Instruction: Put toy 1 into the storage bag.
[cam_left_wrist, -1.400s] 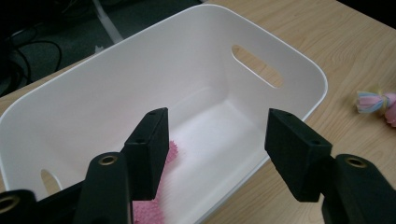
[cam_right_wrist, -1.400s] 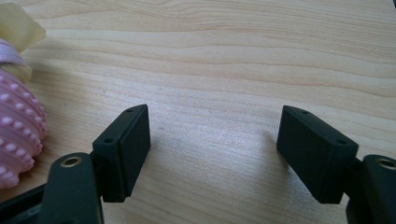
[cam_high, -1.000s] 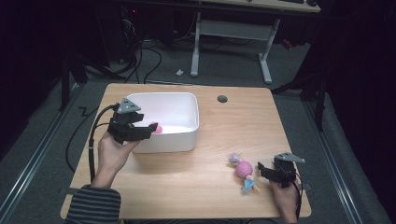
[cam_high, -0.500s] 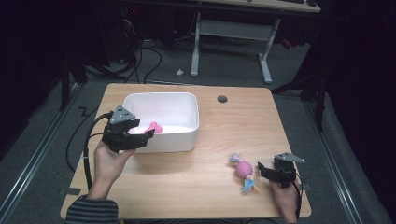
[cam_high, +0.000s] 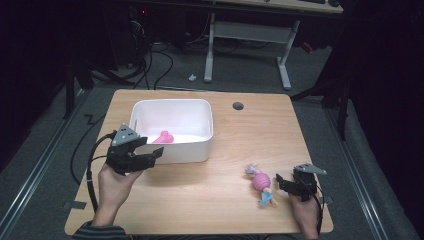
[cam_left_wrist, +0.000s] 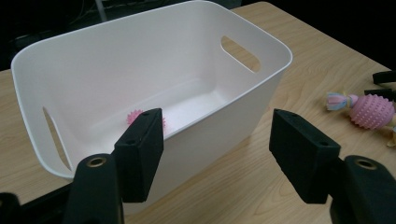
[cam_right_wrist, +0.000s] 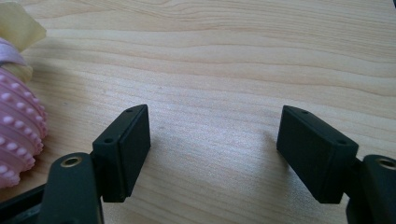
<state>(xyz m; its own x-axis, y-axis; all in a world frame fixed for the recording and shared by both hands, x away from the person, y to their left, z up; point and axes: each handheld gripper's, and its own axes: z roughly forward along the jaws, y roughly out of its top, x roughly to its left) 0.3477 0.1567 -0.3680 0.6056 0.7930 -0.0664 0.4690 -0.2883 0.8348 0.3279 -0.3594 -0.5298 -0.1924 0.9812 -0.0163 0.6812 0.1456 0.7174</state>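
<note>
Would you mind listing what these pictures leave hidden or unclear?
- Pink spiky toy in the white bin: left gripper view, mostly behind that gripper's black jaw; high view, too small for shape.
- Pink knobbed ball with rope ends: right gripper view, cut off by the left edge.
- Person: high view, bottom edge cuts the forearms.

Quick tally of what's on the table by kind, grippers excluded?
Pink spiky toy in the bin: 1
Pink nubbed ball toy with pastel rope tails: 1
White plastic bin: 1
Total: 3
</note>
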